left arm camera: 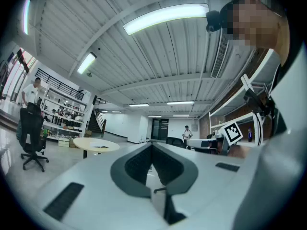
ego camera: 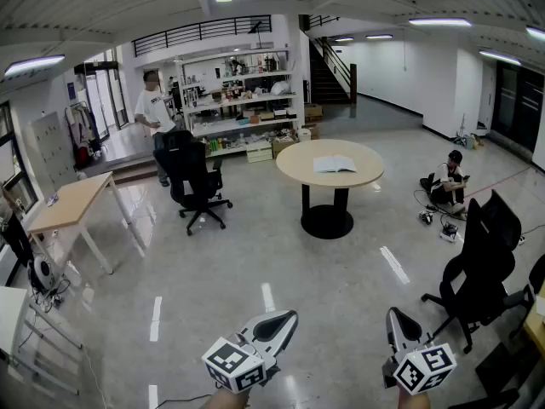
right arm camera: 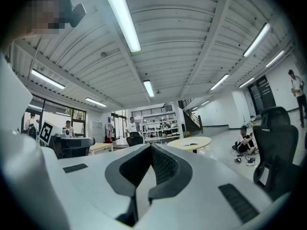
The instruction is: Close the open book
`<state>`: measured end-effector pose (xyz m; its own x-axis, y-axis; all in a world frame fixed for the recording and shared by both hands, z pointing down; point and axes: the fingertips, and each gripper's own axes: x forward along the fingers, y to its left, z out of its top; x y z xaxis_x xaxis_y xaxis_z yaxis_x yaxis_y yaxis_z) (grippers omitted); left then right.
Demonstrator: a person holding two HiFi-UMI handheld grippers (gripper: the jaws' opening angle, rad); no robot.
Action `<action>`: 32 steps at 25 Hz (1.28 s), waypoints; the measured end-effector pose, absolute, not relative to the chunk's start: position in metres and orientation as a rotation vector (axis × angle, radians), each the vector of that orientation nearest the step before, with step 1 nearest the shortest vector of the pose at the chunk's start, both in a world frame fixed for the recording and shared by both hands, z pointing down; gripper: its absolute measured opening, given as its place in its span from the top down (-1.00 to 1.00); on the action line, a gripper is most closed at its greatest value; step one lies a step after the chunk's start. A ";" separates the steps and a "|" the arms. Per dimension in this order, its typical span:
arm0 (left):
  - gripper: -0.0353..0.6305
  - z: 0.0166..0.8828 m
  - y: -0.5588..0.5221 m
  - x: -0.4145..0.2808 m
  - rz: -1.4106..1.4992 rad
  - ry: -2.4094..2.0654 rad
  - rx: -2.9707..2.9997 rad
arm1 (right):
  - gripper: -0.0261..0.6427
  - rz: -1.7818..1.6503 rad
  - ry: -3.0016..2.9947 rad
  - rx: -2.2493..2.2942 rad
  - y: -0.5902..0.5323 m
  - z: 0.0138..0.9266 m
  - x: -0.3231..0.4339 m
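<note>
I am looking into a large open workshop with a polished grey floor (ego camera: 255, 271), storage shelving (ego camera: 243, 109) along the far wall and a staircase (ego camera: 332, 71) behind it. The open book (ego camera: 334, 164) is lying flat on the round table (ego camera: 294, 175), toward the table's far right part, pages facing up.

I am holding both tongs low and level at the near edge of the head view. The left gripper (ego camera: 288, 318) is clenched on nothing, tips meeting. The right gripper (ego camera: 395, 315) is likewise clenched and empty.

The book is lying well apart from both tongs, straight ahead and between their two lines, so I judge neither hand clearly nearer. Its long axis is running left to right in the head view, and I judge its spine to be pointing away from me.

The floor between me and the table is offering open room. One black office chair (ego camera: 194, 177) is standing left of the table, and another (ego camera: 481, 262) is standing near the right gripper's side. A seated person (ego camera: 444, 181) and floor cables are occupying the area right of the table.
</note>
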<state>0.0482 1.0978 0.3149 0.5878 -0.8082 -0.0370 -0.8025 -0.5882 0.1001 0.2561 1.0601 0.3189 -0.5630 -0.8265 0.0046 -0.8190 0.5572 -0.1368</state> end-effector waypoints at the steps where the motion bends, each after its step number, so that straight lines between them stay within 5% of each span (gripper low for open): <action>1: 0.93 0.314 1.099 0.048 -0.118 -1.385 2.737 | 0.93 -0.189 2.719 -1.438 1.061 0.318 0.255; 32: 0.93 0.331 1.064 -0.024 -0.111 -1.273 2.780 | 0.93 -0.211 2.682 -1.481 1.028 0.321 0.179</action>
<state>-0.0242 1.0639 0.3315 0.6518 -0.7577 -0.0317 -0.7518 -0.6511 0.1044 0.1786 1.0279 0.3212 -0.5328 -0.8462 0.0049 -0.8366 0.5258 -0.1537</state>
